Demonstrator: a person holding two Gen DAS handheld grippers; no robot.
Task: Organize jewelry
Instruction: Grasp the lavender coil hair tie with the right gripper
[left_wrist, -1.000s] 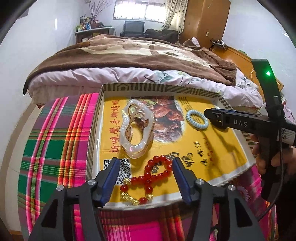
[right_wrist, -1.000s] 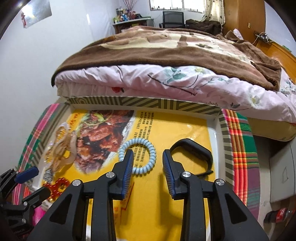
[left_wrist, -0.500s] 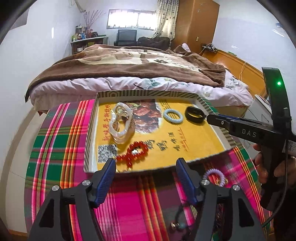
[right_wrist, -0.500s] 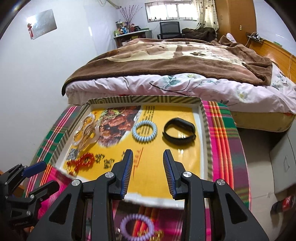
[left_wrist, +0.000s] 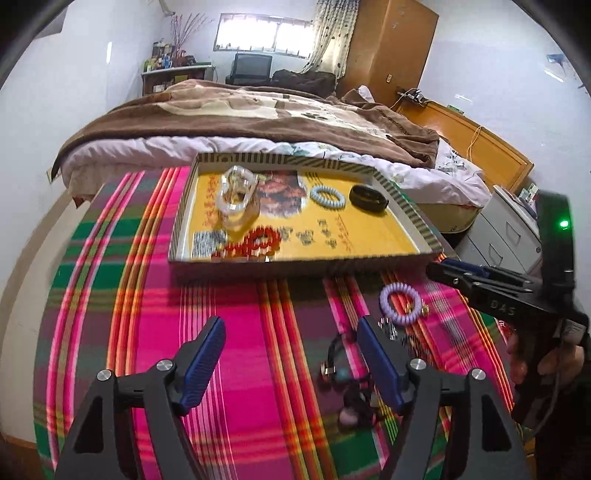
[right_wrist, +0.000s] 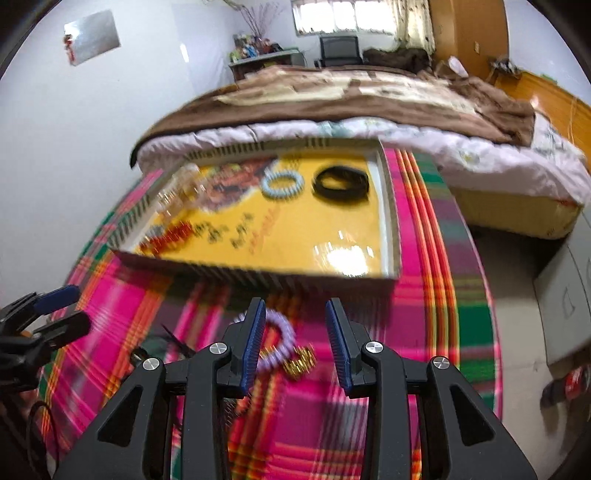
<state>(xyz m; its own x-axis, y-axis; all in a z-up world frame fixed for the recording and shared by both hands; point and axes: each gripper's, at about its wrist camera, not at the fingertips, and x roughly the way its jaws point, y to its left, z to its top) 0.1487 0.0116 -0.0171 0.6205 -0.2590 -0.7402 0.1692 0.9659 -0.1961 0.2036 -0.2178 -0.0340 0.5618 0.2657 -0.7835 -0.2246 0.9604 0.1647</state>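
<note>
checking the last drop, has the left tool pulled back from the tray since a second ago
Yes. The left tool was over the red bead bracelet inside the tray; now it hangs over plaid cloth nearer than the tray's front wall, empty, jaws just opening.

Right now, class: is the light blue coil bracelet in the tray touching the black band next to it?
Apart. The left wrist view shows yellow tray floor between the light blue coil bracelet and the black band.

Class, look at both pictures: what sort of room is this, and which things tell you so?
Most likely a bedroom at home: a made bed with a brown blanket, a wooden wardrobe, and a desk chair under the window.
</note>
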